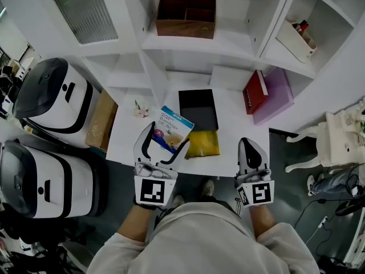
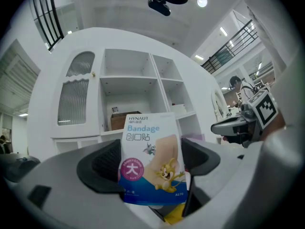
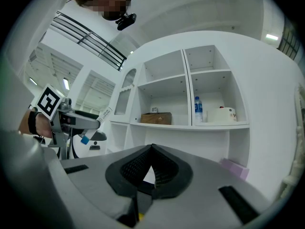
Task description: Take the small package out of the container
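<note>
A small white and blue bandage package (image 1: 173,130) with a cartoon print is held up between the jaws of my left gripper (image 1: 163,143), above the white table's front edge. In the left gripper view the package (image 2: 151,159) stands upright between the black pads. Behind it lie a black box (image 1: 198,109) and a yellow piece (image 1: 203,144). My right gripper (image 1: 251,154) hovers at the table's front right, shut with nothing in it; its pads (image 3: 151,168) meet in the right gripper view.
A brown wooden organiser (image 1: 186,15) sits on the shelf at the back. A red book (image 1: 254,91) and a purple box (image 1: 274,96) lie at the table's right. A cardboard box (image 1: 101,120) and two white machines (image 1: 48,93) stand at the left.
</note>
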Available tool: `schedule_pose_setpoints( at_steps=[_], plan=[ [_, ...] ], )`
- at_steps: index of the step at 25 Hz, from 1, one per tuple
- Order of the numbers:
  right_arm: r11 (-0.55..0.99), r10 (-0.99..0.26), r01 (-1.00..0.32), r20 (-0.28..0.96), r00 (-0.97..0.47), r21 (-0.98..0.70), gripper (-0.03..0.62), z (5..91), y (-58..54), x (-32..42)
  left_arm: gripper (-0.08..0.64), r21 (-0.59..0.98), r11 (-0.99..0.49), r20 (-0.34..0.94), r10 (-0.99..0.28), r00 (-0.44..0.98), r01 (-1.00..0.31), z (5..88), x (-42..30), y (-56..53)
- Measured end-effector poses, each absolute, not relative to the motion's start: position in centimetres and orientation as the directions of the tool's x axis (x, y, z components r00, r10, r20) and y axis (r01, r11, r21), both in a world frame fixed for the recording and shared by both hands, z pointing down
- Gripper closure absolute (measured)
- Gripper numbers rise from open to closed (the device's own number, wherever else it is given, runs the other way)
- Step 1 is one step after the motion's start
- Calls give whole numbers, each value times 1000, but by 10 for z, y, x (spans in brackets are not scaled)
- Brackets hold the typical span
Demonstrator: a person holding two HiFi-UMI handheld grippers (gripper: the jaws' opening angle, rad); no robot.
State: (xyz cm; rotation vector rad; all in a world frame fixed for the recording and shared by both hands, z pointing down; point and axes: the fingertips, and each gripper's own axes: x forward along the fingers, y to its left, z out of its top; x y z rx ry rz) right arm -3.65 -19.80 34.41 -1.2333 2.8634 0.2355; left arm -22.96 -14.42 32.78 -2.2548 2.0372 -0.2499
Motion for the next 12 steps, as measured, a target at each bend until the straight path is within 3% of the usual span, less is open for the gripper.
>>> schedule_pose_setpoints(
  at_steps=[12],
  plan=[
    [671, -728, -730, -73, -682, 128, 569, 347, -200, -29, 160, -185, -112, 51, -993, 104, -976, 326, -223, -148]
  ],
)
